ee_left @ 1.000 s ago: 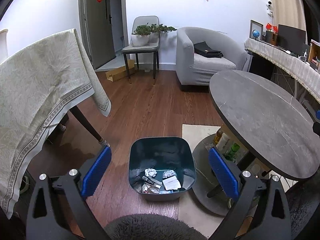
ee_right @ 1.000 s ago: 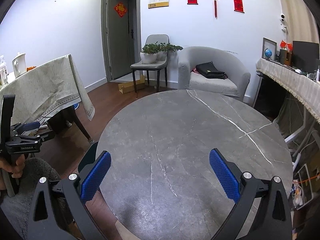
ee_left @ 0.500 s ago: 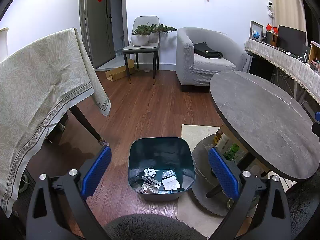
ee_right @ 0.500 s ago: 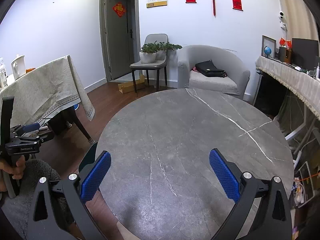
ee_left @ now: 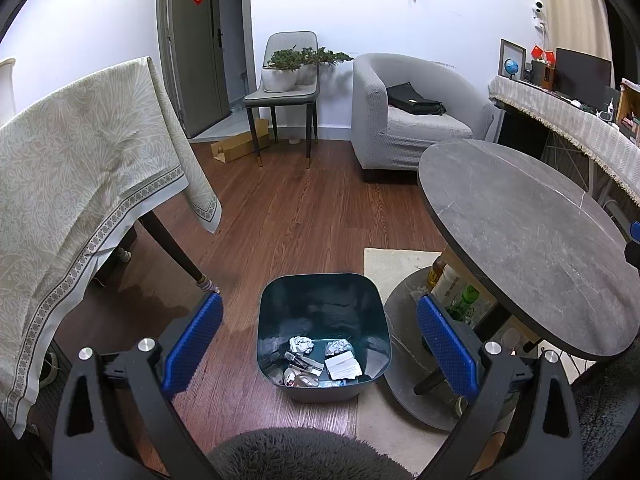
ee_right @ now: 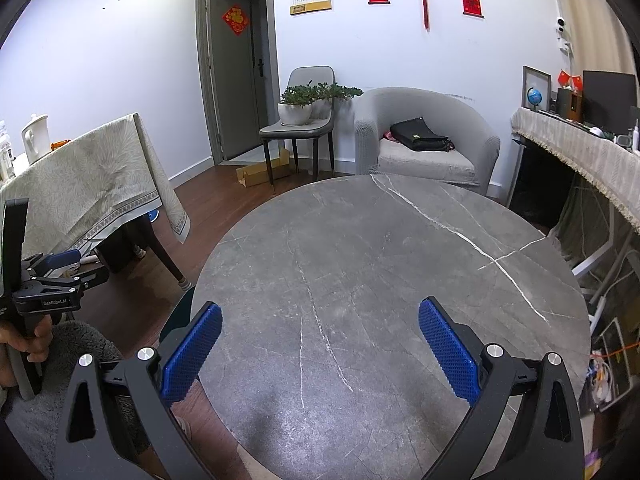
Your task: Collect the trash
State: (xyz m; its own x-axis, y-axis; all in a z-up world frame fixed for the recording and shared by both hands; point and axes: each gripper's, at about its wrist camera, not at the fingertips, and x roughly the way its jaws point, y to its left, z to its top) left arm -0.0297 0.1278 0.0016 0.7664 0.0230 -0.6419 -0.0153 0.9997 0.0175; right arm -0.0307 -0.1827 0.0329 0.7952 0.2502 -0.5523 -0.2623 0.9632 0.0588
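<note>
A dark teal trash bin (ee_left: pixel 276 312) stands on the wood floor by the round table's foot. In it lie crumpled paper balls (ee_left: pixel 301 345), a white slip (ee_left: pixel 343 366) and wrappers. My left gripper (ee_left: pixel 319 344) hangs open and empty above the bin. My right gripper (ee_right: pixel 320 350) is open and empty over the bare grey round table (ee_right: pixel 380 264). The bin's edge (ee_right: pixel 180 312) shows past the table's left rim in the right wrist view. The left gripper (ee_right: pixel 56 276) shows there too, held in a hand.
A table with a pale patterned cloth (ee_left: pixel 80 184) stands at the left, one leg (ee_left: pixel 176 252) near the bin. Bottles (ee_left: pixel 460 296) sit on the round table's base. A beige rug (ee_left: pixel 392 268), grey armchair (ee_left: pixel 408 120) and chair with plants (ee_left: pixel 284 80) are farther back.
Both grippers have barely shifted; the left view has drifted slightly. Nothing was picked up or let go.
</note>
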